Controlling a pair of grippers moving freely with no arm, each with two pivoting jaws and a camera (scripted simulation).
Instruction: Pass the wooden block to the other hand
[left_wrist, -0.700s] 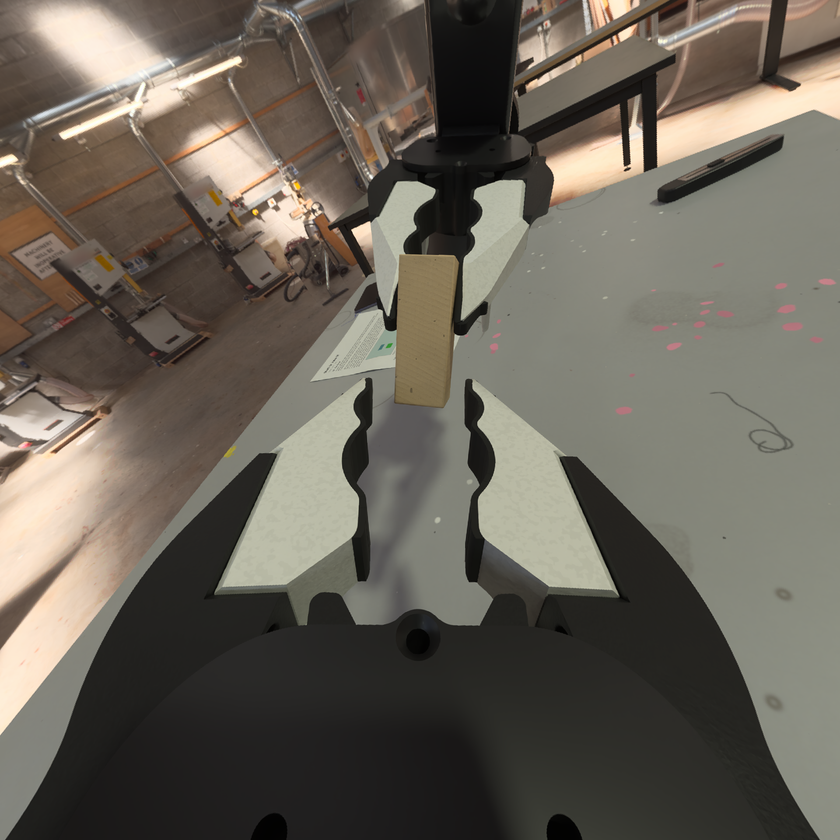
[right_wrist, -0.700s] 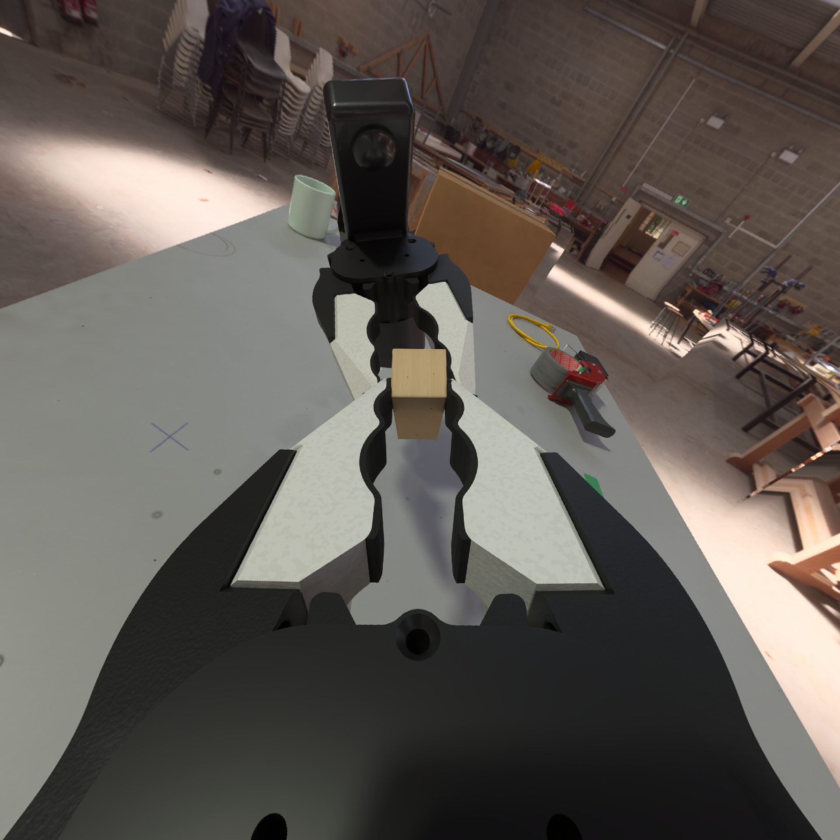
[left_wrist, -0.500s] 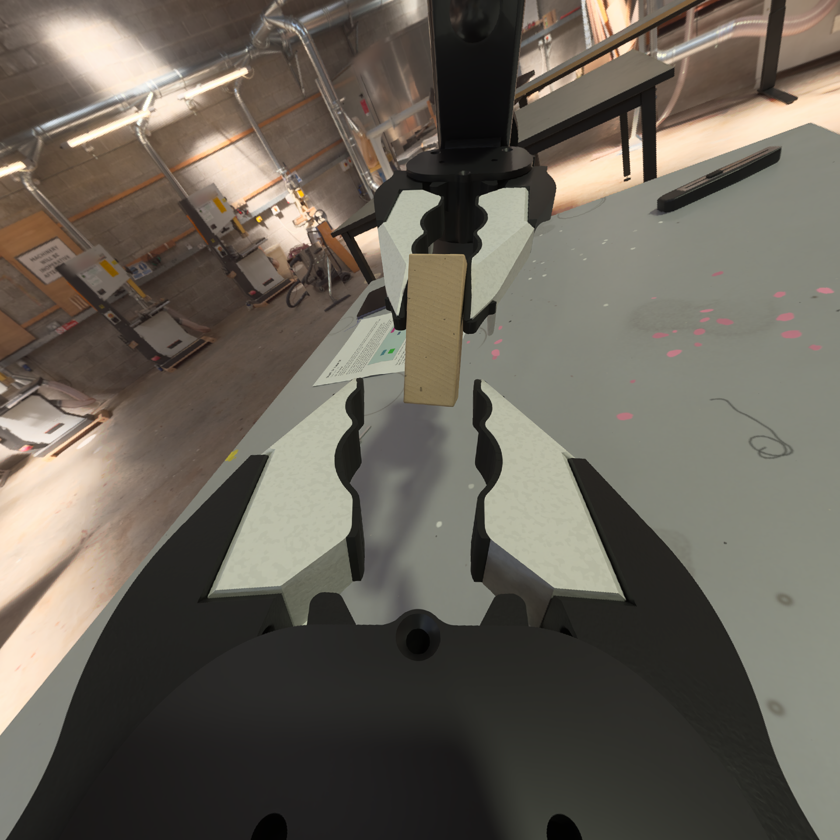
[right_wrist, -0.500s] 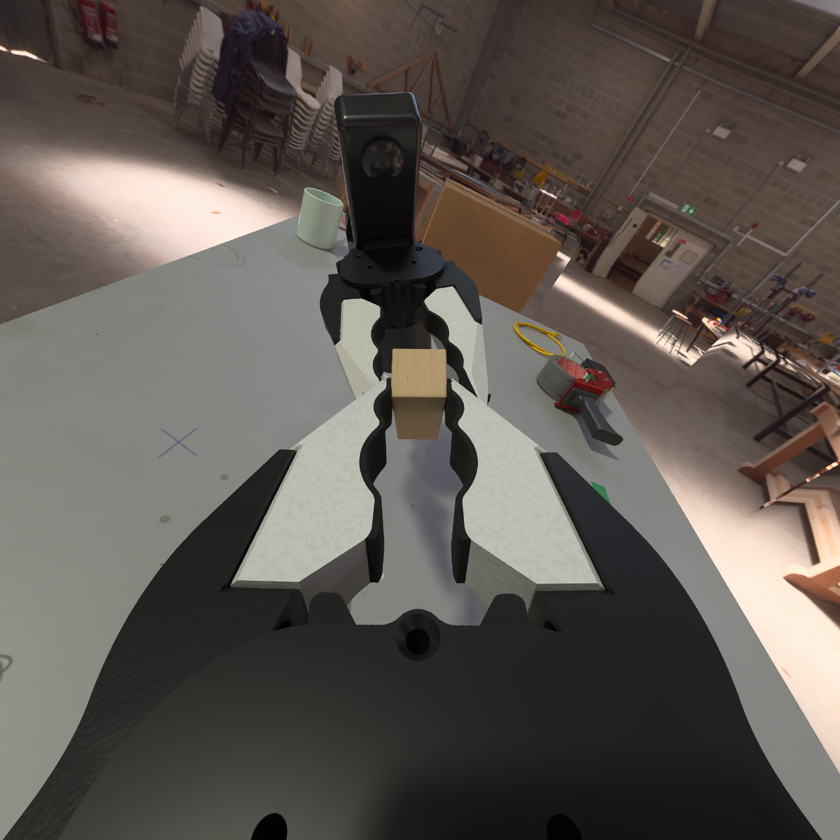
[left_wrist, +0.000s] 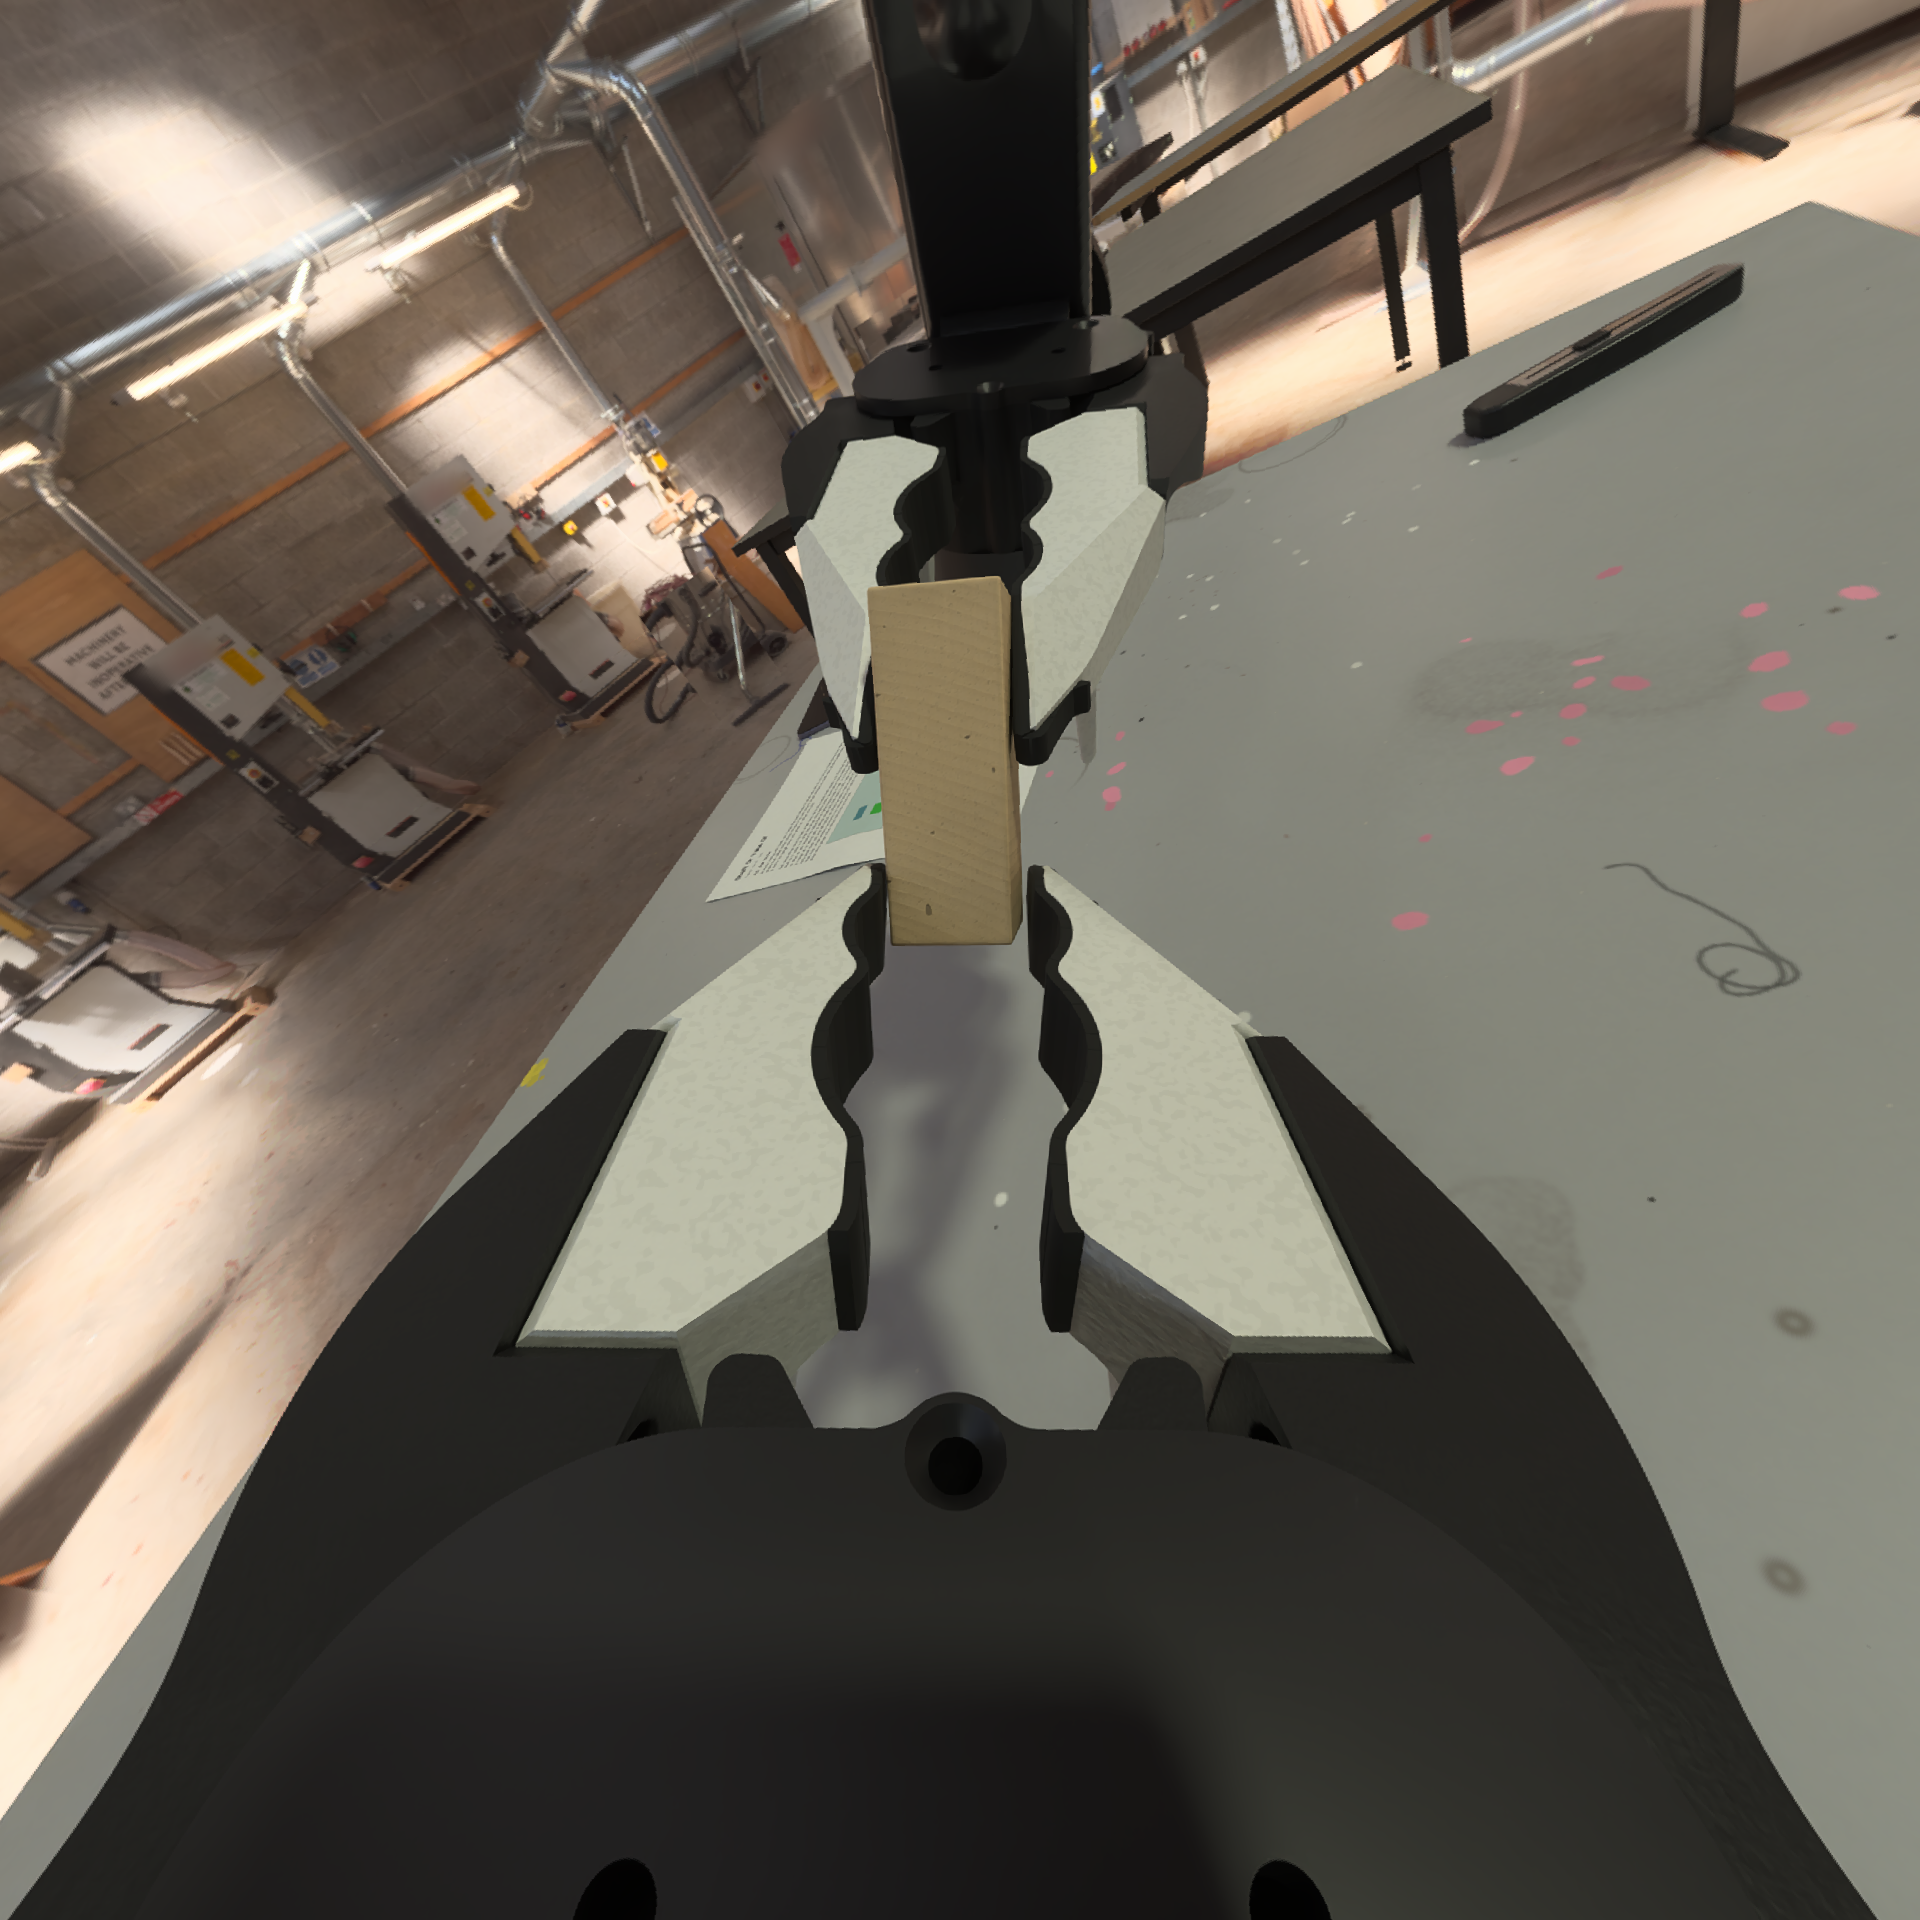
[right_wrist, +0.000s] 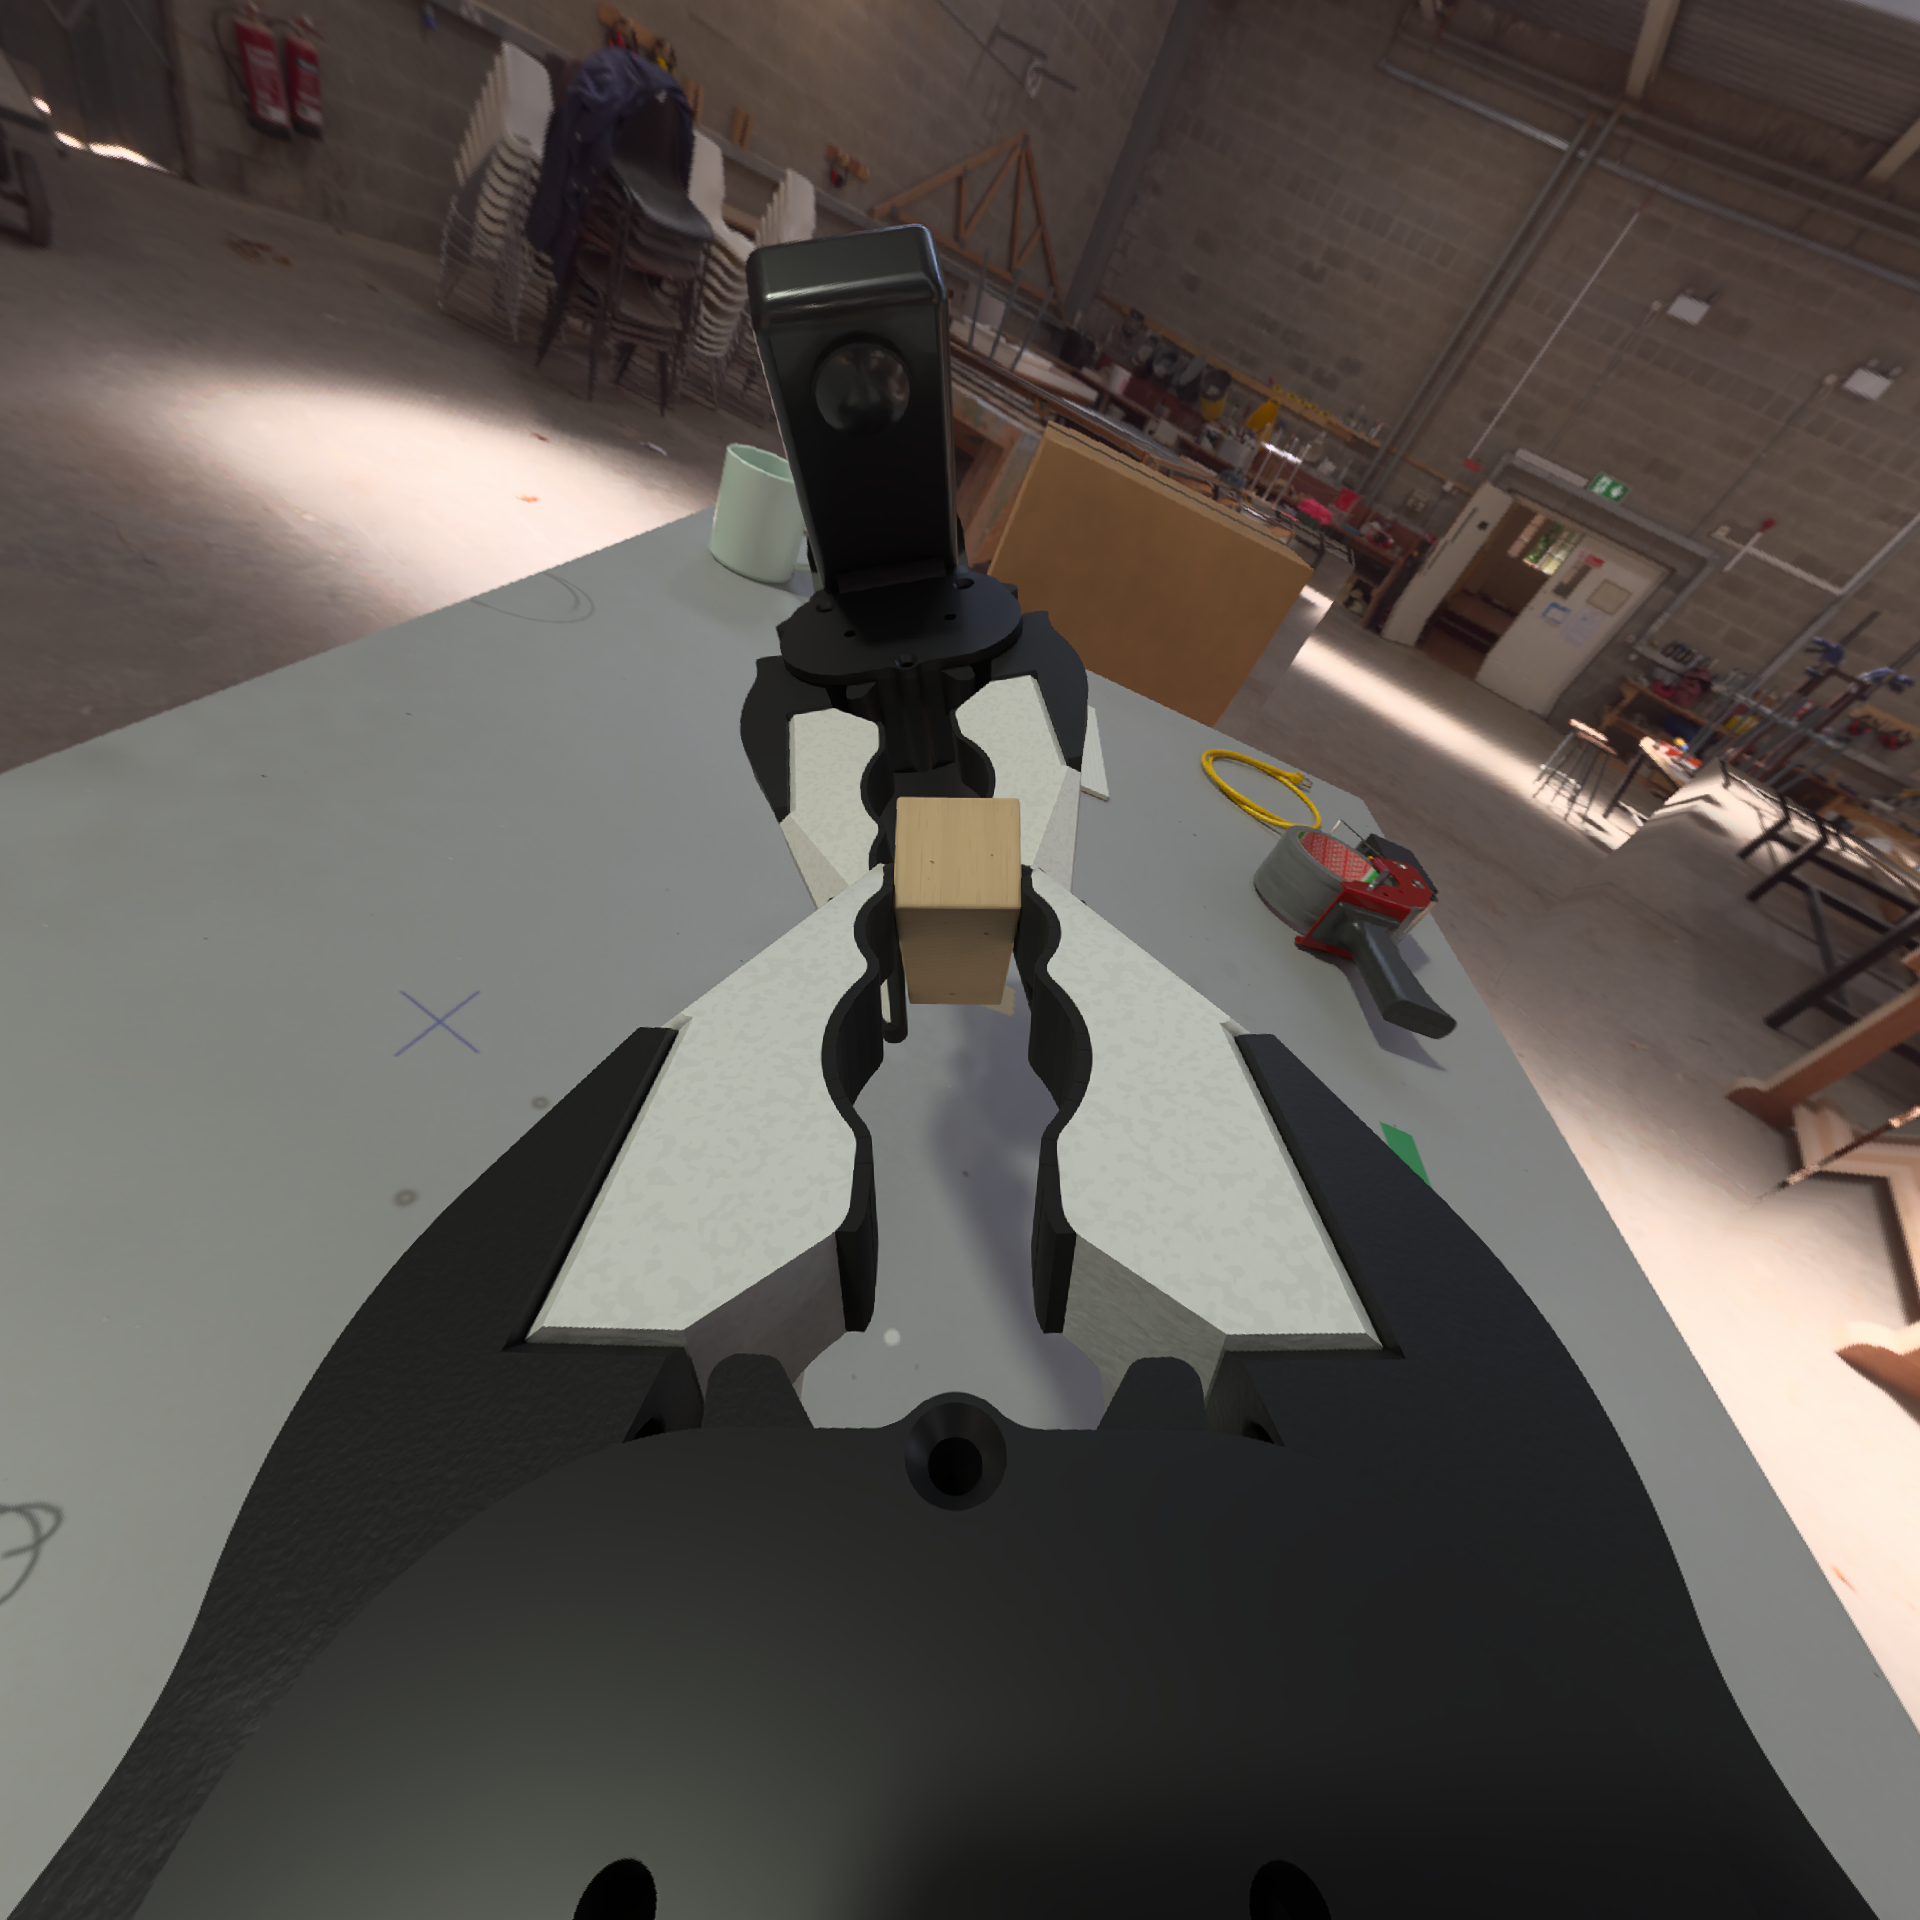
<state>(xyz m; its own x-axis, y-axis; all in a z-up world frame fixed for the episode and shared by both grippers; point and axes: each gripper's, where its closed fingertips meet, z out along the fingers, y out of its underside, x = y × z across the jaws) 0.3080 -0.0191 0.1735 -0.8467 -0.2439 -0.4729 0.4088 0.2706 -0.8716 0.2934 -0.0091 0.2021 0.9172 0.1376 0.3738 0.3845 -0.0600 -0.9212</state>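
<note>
Left jaws: the left gripper is narrowed onto the near end of the wooden block, one fingertip against each side face. Only the tips reach the wood.

Right jaws: the right gripper is clamped on the opposite end of the same block, with the end face showing square between its tips. The two grippers face each other nose to nose, and the block bridges them in the air above the tabletop, lying roughly along the line of both pairs of fingers. A dark shadow falls on the surface beneath it.

Surroundings, left wrist view: a printed sheet lies at the tabletop edge just behind the block. Pink paint spots and a looped thread lie well to the side. A long black bar rests near the far edge.

Surroundings, right wrist view: a pale green mug and a cardboard box stand beyond the left gripper. A yellow cable and a red tape dispenser lie near one edge. A blue cross mark is drawn on the opposite side.
</note>
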